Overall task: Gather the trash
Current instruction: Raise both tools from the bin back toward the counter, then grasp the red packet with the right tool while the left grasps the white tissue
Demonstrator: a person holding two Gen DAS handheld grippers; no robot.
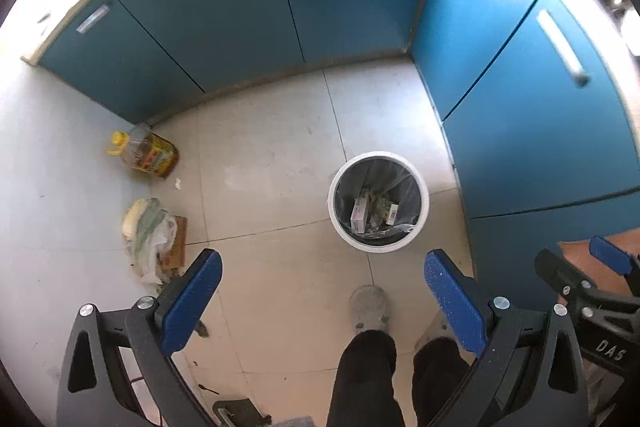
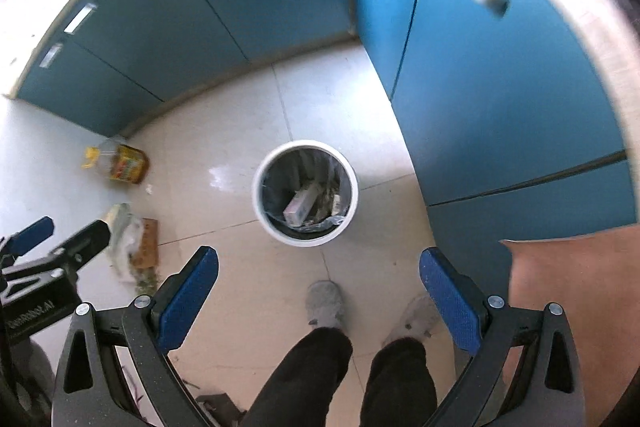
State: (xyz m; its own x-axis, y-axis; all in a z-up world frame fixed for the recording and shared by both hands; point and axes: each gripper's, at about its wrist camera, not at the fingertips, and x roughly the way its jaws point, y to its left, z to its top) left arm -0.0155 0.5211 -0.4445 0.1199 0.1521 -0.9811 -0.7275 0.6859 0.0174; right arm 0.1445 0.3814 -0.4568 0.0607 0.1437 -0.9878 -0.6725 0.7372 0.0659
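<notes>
Left gripper and right gripper both spread wide, empty, high above white round bin with black liner. Cardboard boxes already inside. Risk: clear plastic bag of scraps splitting if pinched thin.

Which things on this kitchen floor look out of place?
An oil bottle lies on its side by the blue cabinets. Near it, a plastic bag slumps over a cardboard piece, outside the white bin.

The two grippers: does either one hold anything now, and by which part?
Nothing is held. The left gripper and the right gripper are both open and empty, above the trash bin.
</notes>
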